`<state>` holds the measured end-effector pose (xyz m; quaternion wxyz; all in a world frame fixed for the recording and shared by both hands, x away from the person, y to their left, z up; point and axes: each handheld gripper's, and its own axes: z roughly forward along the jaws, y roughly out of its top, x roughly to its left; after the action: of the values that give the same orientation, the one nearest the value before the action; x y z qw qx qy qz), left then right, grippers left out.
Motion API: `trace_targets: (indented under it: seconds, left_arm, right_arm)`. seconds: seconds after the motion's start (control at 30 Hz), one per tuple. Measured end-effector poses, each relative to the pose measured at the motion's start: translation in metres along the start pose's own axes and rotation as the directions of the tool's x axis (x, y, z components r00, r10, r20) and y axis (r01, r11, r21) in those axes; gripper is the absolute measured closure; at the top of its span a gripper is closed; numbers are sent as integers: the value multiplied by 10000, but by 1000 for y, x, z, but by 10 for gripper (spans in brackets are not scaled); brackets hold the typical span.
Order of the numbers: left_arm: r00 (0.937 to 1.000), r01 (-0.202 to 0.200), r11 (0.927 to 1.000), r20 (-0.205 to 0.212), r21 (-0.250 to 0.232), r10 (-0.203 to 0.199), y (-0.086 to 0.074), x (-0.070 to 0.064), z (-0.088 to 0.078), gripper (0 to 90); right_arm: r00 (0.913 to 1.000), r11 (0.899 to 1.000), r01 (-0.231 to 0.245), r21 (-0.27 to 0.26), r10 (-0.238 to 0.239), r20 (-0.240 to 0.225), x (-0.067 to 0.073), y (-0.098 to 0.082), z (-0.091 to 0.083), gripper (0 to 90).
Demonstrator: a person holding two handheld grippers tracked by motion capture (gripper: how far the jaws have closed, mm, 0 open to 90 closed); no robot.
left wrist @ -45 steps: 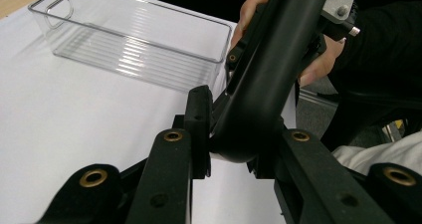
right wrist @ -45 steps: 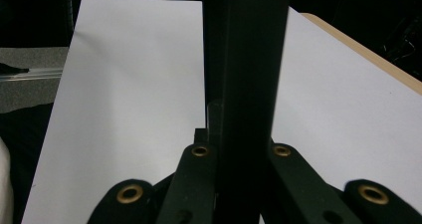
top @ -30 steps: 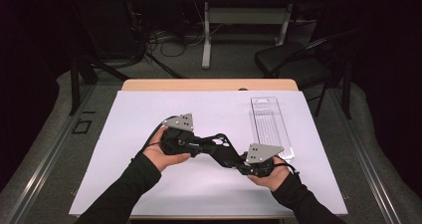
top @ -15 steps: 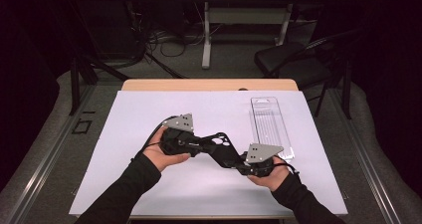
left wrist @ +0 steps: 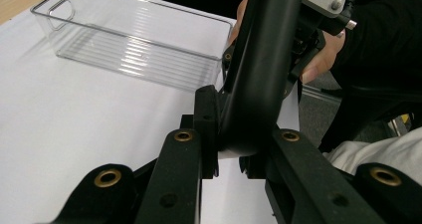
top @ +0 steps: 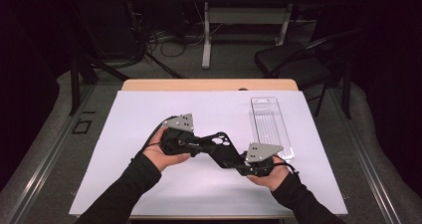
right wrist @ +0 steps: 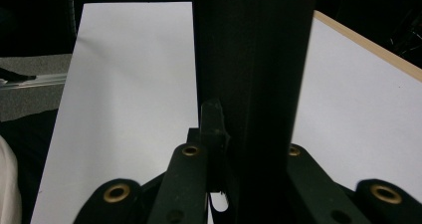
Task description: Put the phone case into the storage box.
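Note:
Both hand-held grippers meet over the middle of the white sheet, their black jaws crossed into each other. My left gripper comes in from the left under its grey plate. In the left gripper view its jaws are shut on a thick black jaw of the right gripper, which leads up to the person's other hand. My right gripper reaches in from the right. Its jaws have just been opening slightly and still hold a black jaw of the left gripper between them.
A clear plastic tray lies lengthwise on the right part of the sheet, also seen in the left gripper view. The wooden table edge runs along the back. A dark chair and another table's legs stand beyond.

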<state>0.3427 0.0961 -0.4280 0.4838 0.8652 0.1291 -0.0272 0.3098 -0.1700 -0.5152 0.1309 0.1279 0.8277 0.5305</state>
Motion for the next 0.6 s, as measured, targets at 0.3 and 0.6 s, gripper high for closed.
trace_targets:
  seconds: [0.3,0.6]
  left_arm:
    - [10000,81,10000,23,25,-81,1,0,1,812]
    - [9997,239,9995,-38,216,-238,2,1,2,813]
  right_arm:
    - [9999,9999,-147,14,147,-2,0,0,0,800]
    - [9996,9997,-251,-22,251,90,-1,1,-1,732]
